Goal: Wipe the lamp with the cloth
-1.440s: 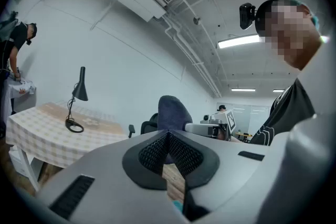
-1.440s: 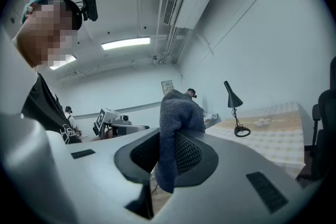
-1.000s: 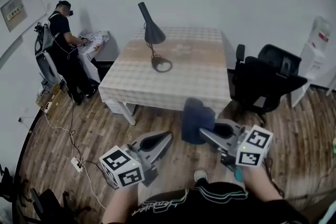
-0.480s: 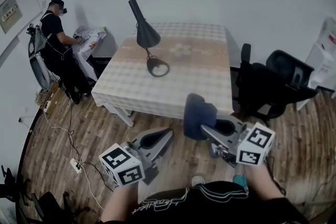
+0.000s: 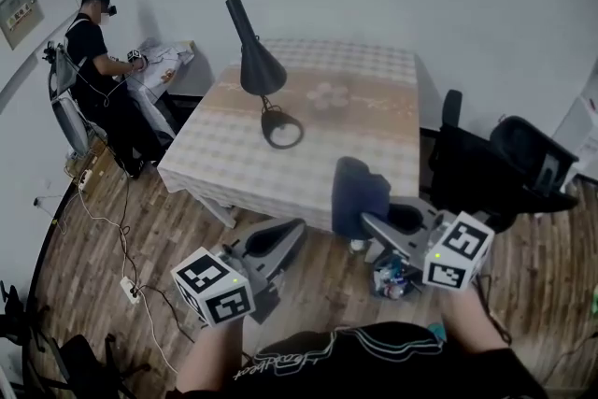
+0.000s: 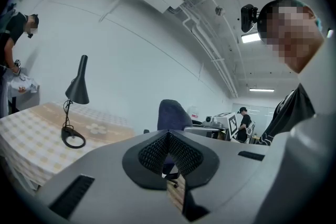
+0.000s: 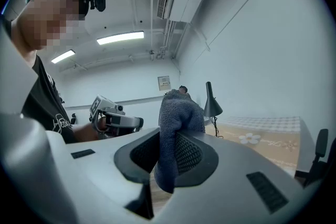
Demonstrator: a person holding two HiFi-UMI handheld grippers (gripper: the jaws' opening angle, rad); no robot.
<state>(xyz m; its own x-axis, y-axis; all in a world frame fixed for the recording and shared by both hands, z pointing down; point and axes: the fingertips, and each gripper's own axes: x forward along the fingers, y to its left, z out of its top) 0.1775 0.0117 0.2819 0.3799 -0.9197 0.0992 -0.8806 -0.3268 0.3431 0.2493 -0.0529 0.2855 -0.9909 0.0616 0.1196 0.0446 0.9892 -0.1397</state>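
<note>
cloth [image 5: 359, 190] pinched in right gripper [image 5: 372, 221], lamp [image 5: 258, 66] well ahead on table [image 5: 374, 137]; left gripper [image 5: 288, 235] closed, empty.

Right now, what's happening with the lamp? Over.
Right gripper shut on cloth. Left gripper shut, empty. Lamp stands on table, not yet reached. Path looks clear.

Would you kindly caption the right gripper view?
Right claw clamps a blue-grey cloth, black desk lamp standing on the table beyond.

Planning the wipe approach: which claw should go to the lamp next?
Right. The right claw is shut on the cloth; the left claw is shut and empty. The lamp stands on the table ahead, and neither claw touches it.
</note>
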